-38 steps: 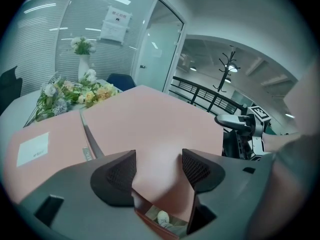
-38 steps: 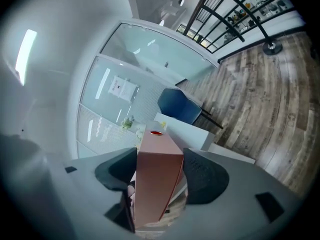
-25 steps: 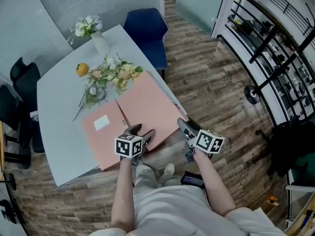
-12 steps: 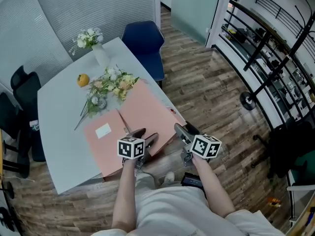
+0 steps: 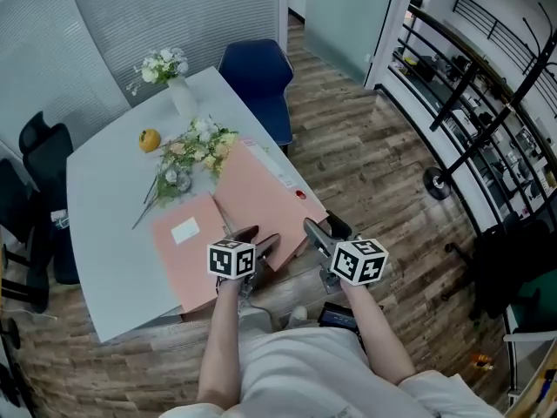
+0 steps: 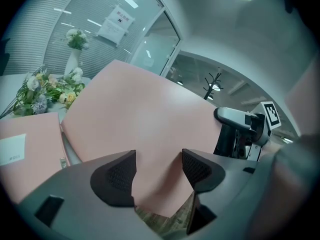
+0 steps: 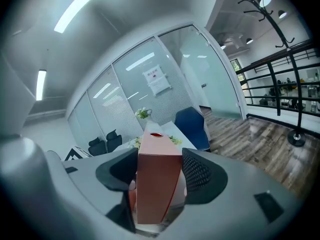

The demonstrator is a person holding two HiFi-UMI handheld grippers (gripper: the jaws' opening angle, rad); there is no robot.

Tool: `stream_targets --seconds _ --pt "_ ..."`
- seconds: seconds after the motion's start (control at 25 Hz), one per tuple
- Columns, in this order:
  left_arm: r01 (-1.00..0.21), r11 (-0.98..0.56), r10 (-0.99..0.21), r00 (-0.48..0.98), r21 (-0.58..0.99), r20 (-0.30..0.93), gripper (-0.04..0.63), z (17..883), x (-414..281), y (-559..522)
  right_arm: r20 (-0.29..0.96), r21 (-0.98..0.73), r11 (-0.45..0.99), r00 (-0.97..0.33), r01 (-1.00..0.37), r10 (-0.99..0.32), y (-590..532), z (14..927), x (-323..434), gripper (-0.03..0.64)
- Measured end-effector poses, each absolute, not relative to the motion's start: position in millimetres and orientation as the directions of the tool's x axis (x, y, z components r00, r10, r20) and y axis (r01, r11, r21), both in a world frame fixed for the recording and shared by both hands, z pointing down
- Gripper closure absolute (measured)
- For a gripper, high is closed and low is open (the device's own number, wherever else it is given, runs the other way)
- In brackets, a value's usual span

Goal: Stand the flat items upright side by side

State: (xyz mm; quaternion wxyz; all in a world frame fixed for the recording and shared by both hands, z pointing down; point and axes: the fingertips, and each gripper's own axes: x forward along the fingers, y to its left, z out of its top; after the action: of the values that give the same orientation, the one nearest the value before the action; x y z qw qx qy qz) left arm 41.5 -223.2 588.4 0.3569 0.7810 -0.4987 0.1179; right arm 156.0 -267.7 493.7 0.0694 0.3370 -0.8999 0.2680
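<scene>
Folder right of the labelled folder looks tilted, mid-lift: right gripper clamps its spine, left gripper gapes around its corner. Next, it likely needs swinging vertical.

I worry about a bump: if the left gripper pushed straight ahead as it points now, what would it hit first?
The broad face of the tilted pink box file, just beyond the open jaws of the left gripper. It looks very close, though depth is unclear.
</scene>
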Motion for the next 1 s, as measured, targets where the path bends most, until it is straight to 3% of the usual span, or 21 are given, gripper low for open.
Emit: stream_targets --seconds 1.0 --pt "-0.853 -0.242 -0.695 0.485 0.463 0.531 0.308 590.9 32.9 -223.4 0.314 -0.146 0.767 -0.764 -0.625 -0.563 -250.4 472.2 126.0 0.328"
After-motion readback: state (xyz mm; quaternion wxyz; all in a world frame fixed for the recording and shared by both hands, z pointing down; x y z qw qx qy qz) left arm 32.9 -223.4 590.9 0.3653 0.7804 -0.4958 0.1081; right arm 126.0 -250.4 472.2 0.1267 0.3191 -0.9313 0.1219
